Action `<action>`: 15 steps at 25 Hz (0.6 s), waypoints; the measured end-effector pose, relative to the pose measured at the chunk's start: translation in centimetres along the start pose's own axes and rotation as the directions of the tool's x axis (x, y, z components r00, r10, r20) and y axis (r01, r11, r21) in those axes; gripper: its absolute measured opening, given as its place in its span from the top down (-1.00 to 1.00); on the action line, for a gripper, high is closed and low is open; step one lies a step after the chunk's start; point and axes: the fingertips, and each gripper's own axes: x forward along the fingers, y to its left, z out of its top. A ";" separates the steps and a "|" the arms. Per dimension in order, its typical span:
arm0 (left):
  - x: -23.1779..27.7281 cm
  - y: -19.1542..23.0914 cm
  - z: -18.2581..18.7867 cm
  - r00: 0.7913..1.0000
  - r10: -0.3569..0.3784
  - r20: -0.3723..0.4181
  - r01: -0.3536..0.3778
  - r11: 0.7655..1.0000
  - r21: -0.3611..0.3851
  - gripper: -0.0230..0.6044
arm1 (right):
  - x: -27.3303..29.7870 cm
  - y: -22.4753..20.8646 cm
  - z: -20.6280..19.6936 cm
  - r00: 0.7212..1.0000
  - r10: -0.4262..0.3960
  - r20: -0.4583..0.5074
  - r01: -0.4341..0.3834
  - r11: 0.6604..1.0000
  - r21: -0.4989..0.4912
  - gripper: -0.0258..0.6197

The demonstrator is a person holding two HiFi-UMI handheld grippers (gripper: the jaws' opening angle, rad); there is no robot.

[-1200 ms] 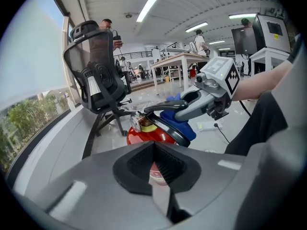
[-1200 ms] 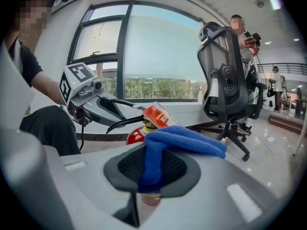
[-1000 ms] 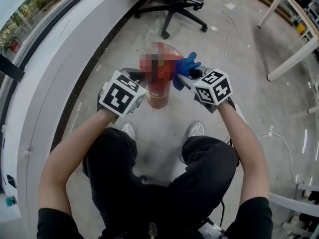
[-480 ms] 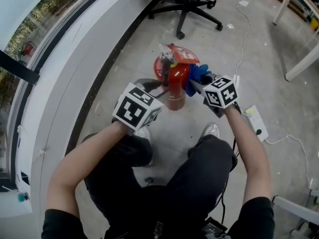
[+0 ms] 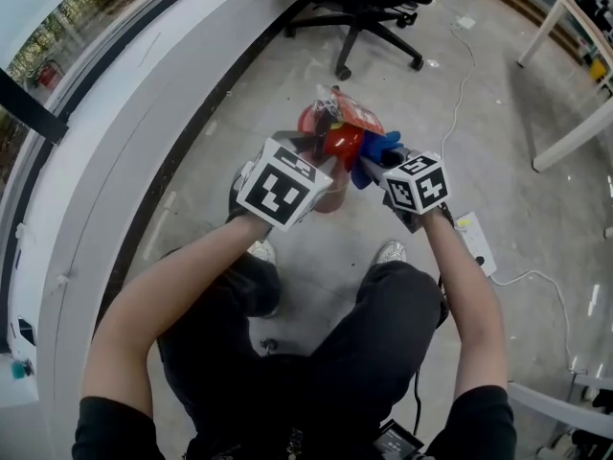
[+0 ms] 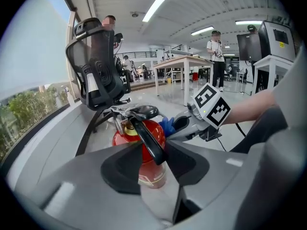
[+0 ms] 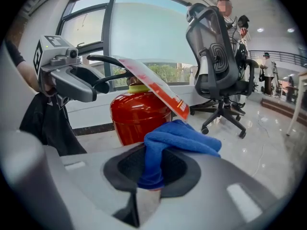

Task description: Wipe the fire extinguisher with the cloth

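The red fire extinguisher (image 5: pixel 342 147) stands on the floor (image 5: pixel 316 247), its black handle (image 6: pixel 146 131) between the jaws of the left claw (image 6: pixel 153 151), which have just been opening, while the right claw (image 7: pixel 151 174) pinches the blue cloth (image 7: pixel 180 140) just beside the extinguisher.

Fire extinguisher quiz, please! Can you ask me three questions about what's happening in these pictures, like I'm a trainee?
1. True or false: the blue cloth is pinched in the right gripper's jaws.
2. What stands beyond the fire extinguisher? A) a ladder B) a black office chair C) a bicycle
3. Fill in: between the left gripper's jaws lies the extinguisher's black ____.

Key
1. True.
2. B.
3. The lever. Those jaws have just been opening and stand apart round it, not pressing on it.
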 end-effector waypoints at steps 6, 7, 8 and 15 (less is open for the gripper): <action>-1.0 1.7 -1.4 0.999 0.002 -0.053 0.000 0.999 0.048 0.48 | 0.5 2.2 0.1 0.998 0.063 -0.029 -0.064 0.997 -0.047 0.71; -1.4 2.4 -1.9 0.998 0.011 -0.061 -0.008 0.999 0.054 0.51 | 0.7 2.8 0.0 0.996 0.083 -0.036 -0.085 0.995 -0.059 0.71; -1.8 3.2 -2.4 0.998 0.021 -0.066 -0.017 0.998 0.054 0.54 | 1.0 3.6 0.0 0.994 0.104 -0.044 -0.107 0.992 -0.073 0.71; -3.7 8.9 -5.2 0.993 0.083 -0.079 -0.079 0.995 0.055 0.66 | 2.7 9.6 0.2 0.963 0.245 -0.110 -0.263 0.946 -0.190 0.71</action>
